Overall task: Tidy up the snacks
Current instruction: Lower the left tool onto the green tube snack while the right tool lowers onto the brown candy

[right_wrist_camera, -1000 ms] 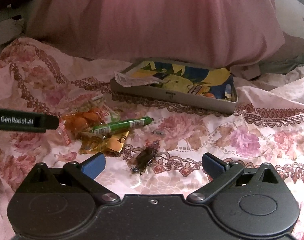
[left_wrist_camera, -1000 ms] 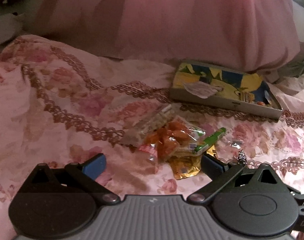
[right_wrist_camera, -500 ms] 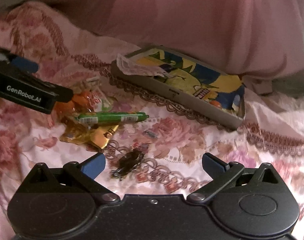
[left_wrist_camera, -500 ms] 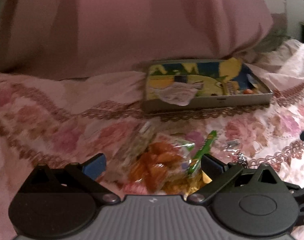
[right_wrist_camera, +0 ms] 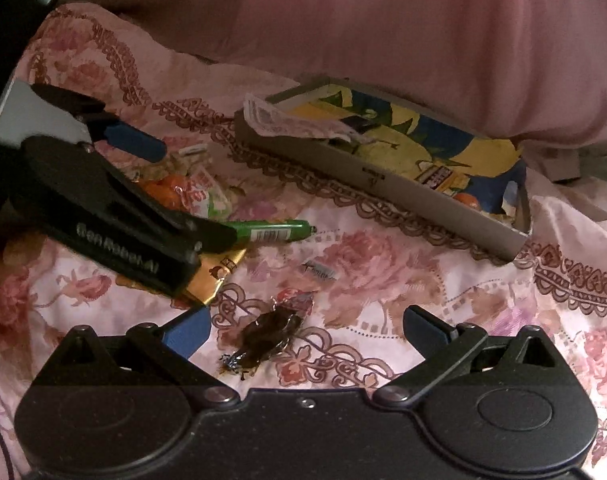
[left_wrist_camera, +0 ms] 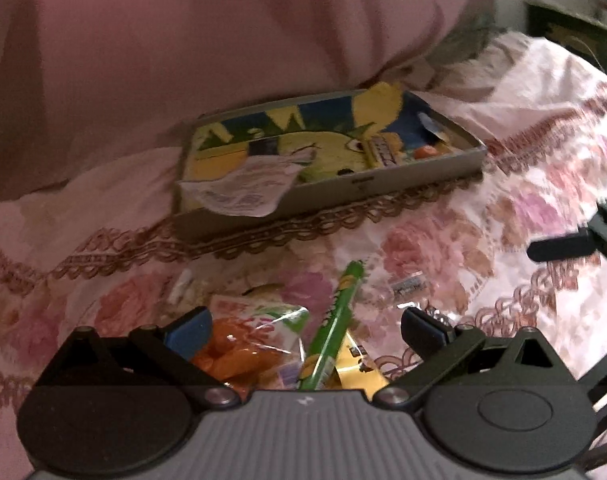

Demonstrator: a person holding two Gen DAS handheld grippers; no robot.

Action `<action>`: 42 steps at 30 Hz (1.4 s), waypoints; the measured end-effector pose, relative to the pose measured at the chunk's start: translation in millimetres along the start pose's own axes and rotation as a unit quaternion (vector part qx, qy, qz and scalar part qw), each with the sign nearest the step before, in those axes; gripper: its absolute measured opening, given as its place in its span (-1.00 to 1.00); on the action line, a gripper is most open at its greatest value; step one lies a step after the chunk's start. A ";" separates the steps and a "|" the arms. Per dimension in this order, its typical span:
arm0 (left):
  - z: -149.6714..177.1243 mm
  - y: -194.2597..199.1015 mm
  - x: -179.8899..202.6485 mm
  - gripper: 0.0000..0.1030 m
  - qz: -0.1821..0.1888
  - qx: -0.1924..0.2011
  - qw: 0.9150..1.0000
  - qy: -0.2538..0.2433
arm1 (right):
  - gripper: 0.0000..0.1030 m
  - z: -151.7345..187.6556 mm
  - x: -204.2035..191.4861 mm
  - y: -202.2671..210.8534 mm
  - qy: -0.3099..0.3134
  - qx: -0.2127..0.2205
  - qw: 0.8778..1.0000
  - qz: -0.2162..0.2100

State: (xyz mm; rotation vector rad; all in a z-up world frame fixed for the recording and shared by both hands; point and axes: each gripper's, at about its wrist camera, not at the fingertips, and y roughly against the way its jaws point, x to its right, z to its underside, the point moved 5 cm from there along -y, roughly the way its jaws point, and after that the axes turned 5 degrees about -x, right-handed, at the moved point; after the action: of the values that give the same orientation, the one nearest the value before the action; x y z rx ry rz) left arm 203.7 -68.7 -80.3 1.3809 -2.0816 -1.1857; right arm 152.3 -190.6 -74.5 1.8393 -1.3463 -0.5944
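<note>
The shallow grey cardboard tray (left_wrist_camera: 367, 184) with a yellow-and-blue cartoon lining, at frame centre, holds a crumpled white wrapper (left_wrist_camera: 243, 190) and a small orange sweet (left_wrist_camera: 423, 152). The left tool (left_wrist_camera: 303, 326) gapes empty over the orange snack bag (left_wrist_camera: 239, 350) and green stick packet (left_wrist_camera: 335, 320) on the floral bedspread (left_wrist_camera: 443, 248). Only the right view shows the dark brown wrapped candy (right_wrist_camera: 267, 334) between the wide-open, empty right tool (right_wrist_camera: 305, 330).

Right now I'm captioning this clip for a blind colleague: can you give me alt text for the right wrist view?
The open right tool hovers low over a dark wrapped candy on a pink floral bedspread. To its left, the open left tool reaches over an orange snack bag and green stick packet; a shallow cartoon-printed box lies behind.
</note>
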 end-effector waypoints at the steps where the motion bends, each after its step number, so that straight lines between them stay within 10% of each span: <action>1: 1.5 -0.8 1.9 0.99 0.000 0.001 1.000 -0.011 | 0.93 0.5 -0.6 -1.6 -0.001 -0.002 1.000 -0.003; 17: 5.5 -9.4 7.3 0.74 0.042 0.003 0.998 -0.038 | 0.67 12.5 -21.8 -31.6 0.003 -0.049 0.998 -0.047; 33: 9.6 -20.8 2.9 -0.20 0.080 -0.027 0.996 -0.009 | 0.07 6.6 -0.1 -41.1 -0.082 -0.078 0.993 -0.028; 42: 11.0 -33.4 11.0 -0.36 0.085 -0.047 0.995 -0.020 | -0.02 5.5 12.8 -43.2 -0.112 -0.084 0.990 -0.016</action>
State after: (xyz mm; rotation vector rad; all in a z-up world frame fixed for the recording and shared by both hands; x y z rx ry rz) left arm 210.2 -79.1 -115.0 1.1213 -2.0947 -1.2327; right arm 177.7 -197.8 -111.4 1.6986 -1.3654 -0.9258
